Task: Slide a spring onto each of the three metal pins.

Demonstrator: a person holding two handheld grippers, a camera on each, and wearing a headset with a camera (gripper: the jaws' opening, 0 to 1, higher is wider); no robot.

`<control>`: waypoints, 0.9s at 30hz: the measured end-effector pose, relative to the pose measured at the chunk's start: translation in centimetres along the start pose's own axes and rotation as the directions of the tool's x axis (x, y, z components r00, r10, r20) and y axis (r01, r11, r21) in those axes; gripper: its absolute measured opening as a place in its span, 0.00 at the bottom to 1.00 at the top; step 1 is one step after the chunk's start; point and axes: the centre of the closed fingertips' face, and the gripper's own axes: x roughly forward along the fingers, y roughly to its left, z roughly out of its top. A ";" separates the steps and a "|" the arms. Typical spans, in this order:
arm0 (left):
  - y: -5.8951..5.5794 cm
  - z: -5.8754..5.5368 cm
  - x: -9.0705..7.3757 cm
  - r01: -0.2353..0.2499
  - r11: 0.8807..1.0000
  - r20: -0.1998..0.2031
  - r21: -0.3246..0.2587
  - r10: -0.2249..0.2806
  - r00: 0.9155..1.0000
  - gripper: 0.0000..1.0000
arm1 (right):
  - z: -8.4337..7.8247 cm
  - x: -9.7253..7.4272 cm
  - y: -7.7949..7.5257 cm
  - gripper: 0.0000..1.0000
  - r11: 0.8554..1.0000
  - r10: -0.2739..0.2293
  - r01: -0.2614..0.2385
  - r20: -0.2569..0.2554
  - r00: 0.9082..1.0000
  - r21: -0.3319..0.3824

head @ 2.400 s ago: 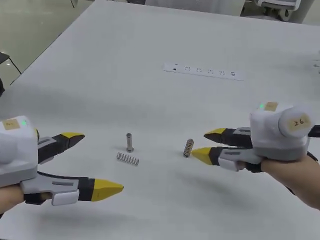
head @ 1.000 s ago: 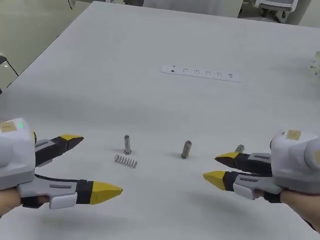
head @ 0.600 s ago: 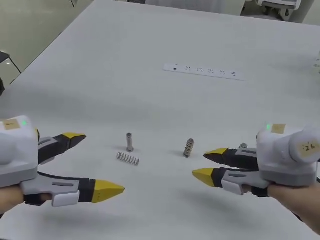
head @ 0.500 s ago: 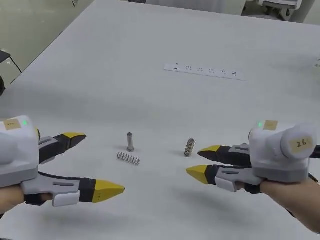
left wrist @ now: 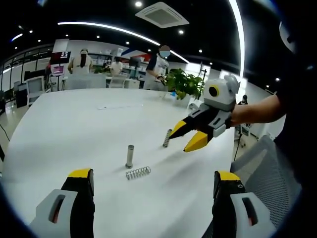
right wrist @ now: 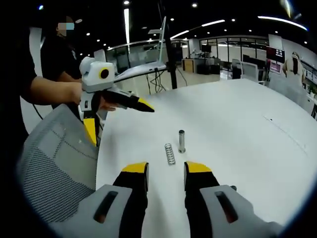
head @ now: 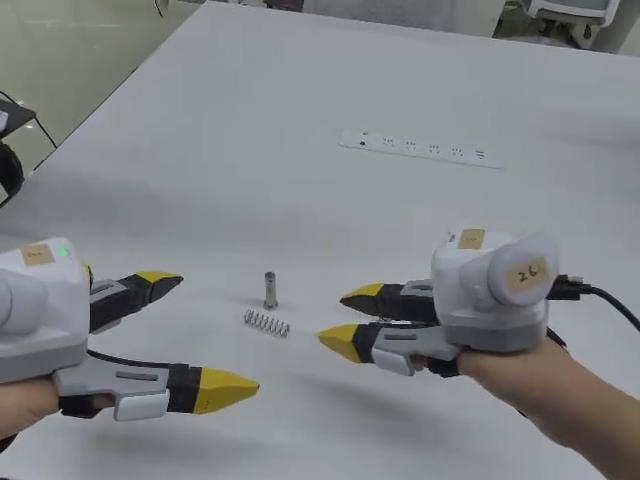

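lying on its side on the white table, the loose spring sits just in front of the bare pin, which stands upright; the two are close but not touching. a second pin, already wearing a spring, stands just beside the right gripper. that gripper points at the loose spring, jaws a narrow gap apart with nothing between them. the left gripper hovers on the opposite side, jaws spread wide and empty. the step in hand looks like picking up the spring. it would go best with a light pinch across the middle coils, so it neither squashes nor flicks away. then tip it upright and line its bore over the pin's top before release. since 2.4 s ago the right gripper has swung leftward from beside the sprung pin toward the loose spring, and in the head view it now stands in front of that pin. the spring, bare pin and left gripper lie as before.
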 end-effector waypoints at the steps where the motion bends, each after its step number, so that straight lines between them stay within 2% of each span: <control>1: 0.0 0.0 0.0 0.000 1.000 0.001 -0.001 0.000 1.000 0.98 | 0.2 0.4 0.2 0.27 1.000 0.007 -0.007 -0.001 1.000 -0.003; 9: 0.0 0.0 -0.1 0.003 1.000 0.000 -0.001 -0.003 1.000 0.98 | 0.5 2.8 0.6 0.25 0.999 0.031 -0.032 -0.021 0.999 -0.035; 15: 0.0 -0.2 0.0 0.006 1.000 -0.009 0.006 -0.006 1.000 0.98 | 0.6 3.7 0.4 0.24 0.998 0.031 -0.033 -0.035 0.999 -0.045; 27: -0.1 -0.7 0.0 0.011 1.000 -0.018 0.003 -0.010 1.000 0.98 | -1.2 6.1 -0.1 0.23 0.998 0.033 -0.038 -0.104 0.994 -0.053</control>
